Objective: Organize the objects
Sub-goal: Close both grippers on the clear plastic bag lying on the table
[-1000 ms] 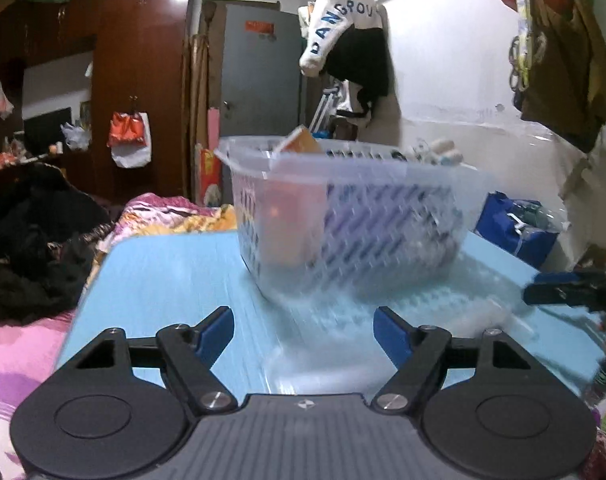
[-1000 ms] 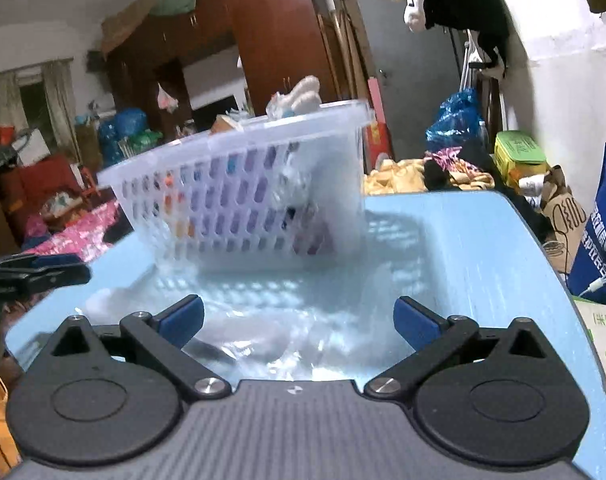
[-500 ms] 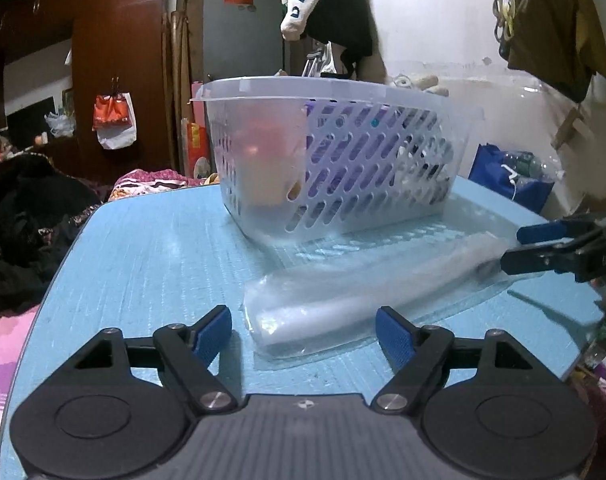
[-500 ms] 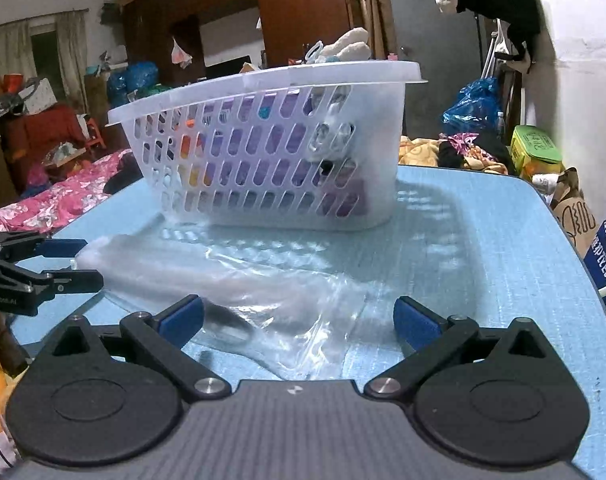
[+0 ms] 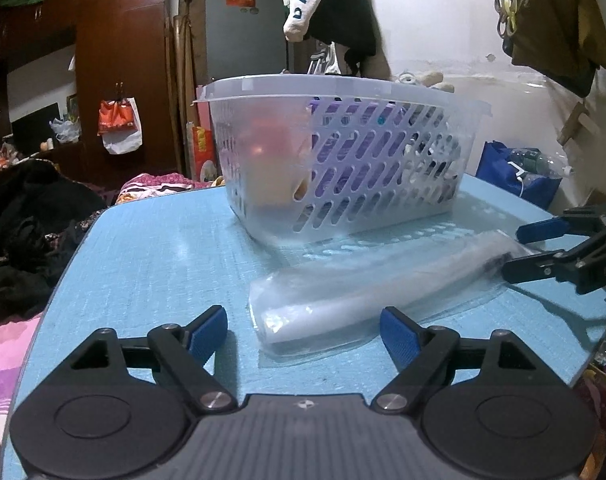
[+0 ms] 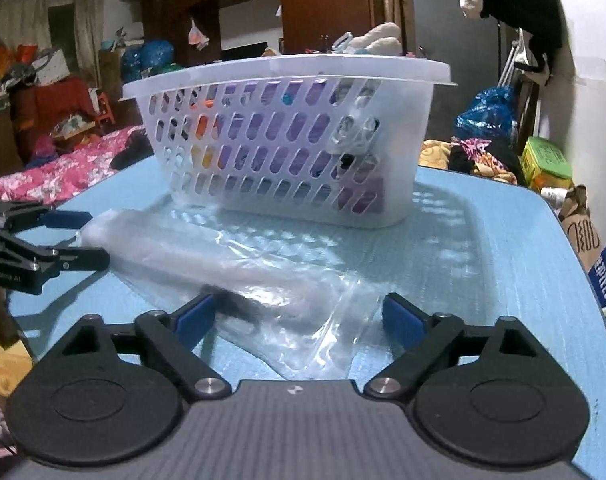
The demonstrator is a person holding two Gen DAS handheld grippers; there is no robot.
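Note:
A clear rolled plastic bag (image 5: 367,292) lies on the blue table (image 5: 163,256) in front of a white slotted basket (image 5: 343,152) full of mixed items. My left gripper (image 5: 303,330) is open, low over the table, its jaws either side of the bag's near end. My right gripper (image 6: 297,318) is open over the bag's other end (image 6: 263,280), where a dark object shows inside the plastic. The basket also shows in the right wrist view (image 6: 287,144). Each gripper shows in the other's view, the right one (image 5: 543,248) and the left one (image 6: 63,236), both open.
The table edge lies close on the left (image 5: 63,280) and on the right (image 6: 583,264). A bed with pink bedding and dark clothes (image 5: 19,248) stands beyond. Bags and boxes (image 6: 543,160) sit on the floor by the white wall.
Both grippers have dropped lower and moved in toward the ends of the plastic bag. The basket has settled still on the table.

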